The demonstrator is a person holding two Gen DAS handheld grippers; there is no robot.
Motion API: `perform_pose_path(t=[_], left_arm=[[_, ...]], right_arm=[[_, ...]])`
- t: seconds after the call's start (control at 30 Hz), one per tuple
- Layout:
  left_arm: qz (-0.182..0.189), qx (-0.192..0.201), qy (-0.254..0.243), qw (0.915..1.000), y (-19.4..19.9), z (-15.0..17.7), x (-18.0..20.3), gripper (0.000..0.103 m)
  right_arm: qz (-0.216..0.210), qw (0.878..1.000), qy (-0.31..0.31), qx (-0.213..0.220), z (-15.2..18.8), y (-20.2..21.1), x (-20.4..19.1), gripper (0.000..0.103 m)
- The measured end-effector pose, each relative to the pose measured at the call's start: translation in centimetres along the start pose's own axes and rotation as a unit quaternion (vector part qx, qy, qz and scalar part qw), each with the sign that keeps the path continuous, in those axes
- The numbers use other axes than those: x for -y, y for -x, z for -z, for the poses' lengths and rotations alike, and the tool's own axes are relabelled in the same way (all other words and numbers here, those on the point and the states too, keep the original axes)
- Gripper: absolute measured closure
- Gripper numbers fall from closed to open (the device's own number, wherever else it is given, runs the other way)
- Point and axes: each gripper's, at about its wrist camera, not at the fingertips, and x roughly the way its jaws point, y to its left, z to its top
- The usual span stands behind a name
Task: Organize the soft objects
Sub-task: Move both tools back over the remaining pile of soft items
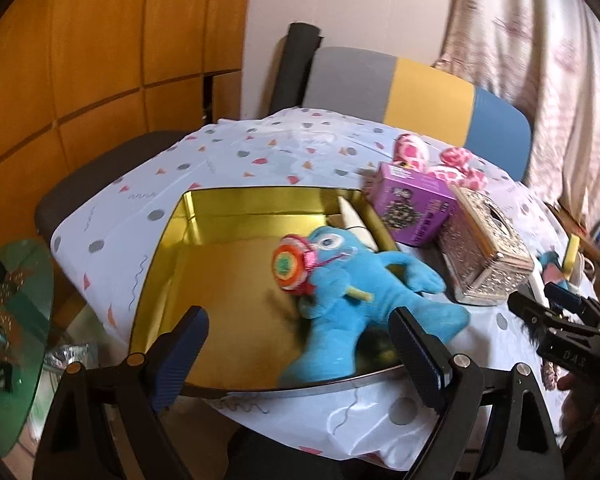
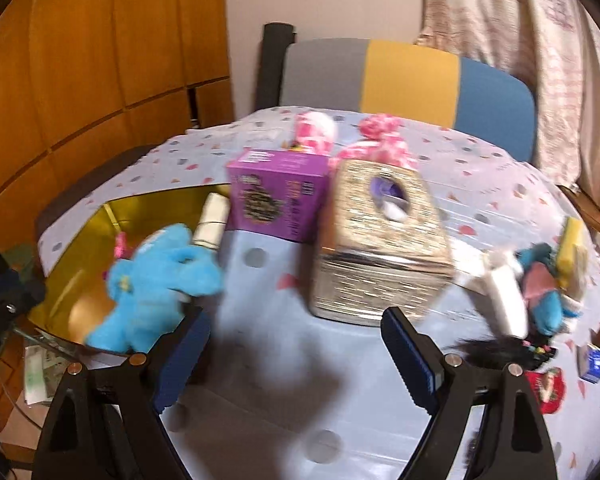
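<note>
Plush, left wrist view: the blue plush toy (image 1: 352,304) lies on its back in the gold tin tray (image 1: 160,264), at the tray's right end, one arm and one leg draped over the tray's right rim onto the worktop (image 1: 228,152). A round orange-and-pink lollipop decoration (image 1: 290,268) sits on the toy's face side. The left hand-held gripper (image 1: 300,356) hangs over the tray's near rim with its jaws spread and nothing between them; one pad overlaps the toy's leg in the picture, and contact cannot be told. Beyond the tray's right rim stand a purple box (image 1: 410,204) and a silver tissue box (image 1: 484,252); a pink spotted plush (image 1: 452,160) lies behind the purple box.

Right wrist view: the right hand-held gripper (image 2: 296,348) hangs near the tissue box (image 2: 380,240) with jaws spread, empty. Right of the tissue box lies a heap with a small blue-and-pink soft toy (image 2: 548,292), blurred.

Handling, as a judgement: the plush should be light, limp and compressible, not fragile and not slippery. A pinch across the torso would likely carry it best; a limb would let the body dangle. The lollipop is best avoided.
</note>
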Motion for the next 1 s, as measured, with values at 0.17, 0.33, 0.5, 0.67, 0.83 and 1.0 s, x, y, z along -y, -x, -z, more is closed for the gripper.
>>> perform_pose_path(t=[0.17, 0.33, 0.5, 0.67, 0.83, 1.0], left_arm=[[0.017, -0.003, -0.030, 0.9994, 0.1, -0.1, 2.3, 0.011], [0.038, -0.007, -0.056, 0.9977, 0.0, -0.1, 4.6, 0.011], [0.071, -0.018, -0.089, 0.9933, -0.2, 0.0, 7.5, 0.011], [0.112, -0.037, -0.118, 0.9860, -0.6, 0.3, 10.5, 0.011], [0.152, -0.058, -0.176, 0.9709, -1.1, 1.0, 14.8, 0.012], [0.193, -0.071, -0.217, 0.9543, -1.9, 0.9, 19.5, 0.012]], right_arm=[[0.041, 0.999, -0.008, -0.006, 0.9, 0.7, 4.4, 0.014], [0.099, 0.995, -0.004, -0.004, 1.3, 2.1, 9.2, 0.014], [0.169, 0.985, -0.026, 0.004, 1.2, 4.0, 15.7, 0.014], [0.250, 0.963, -0.102, 0.017, 2.4, 5.7, 24.5, 0.014], [0.294, 0.929, -0.226, 0.005, 7.1, 5.8, 31.2, 0.014], [0.248, 0.922, -0.298, -0.008, 7.7, 5.8, 34.1, 0.014]])
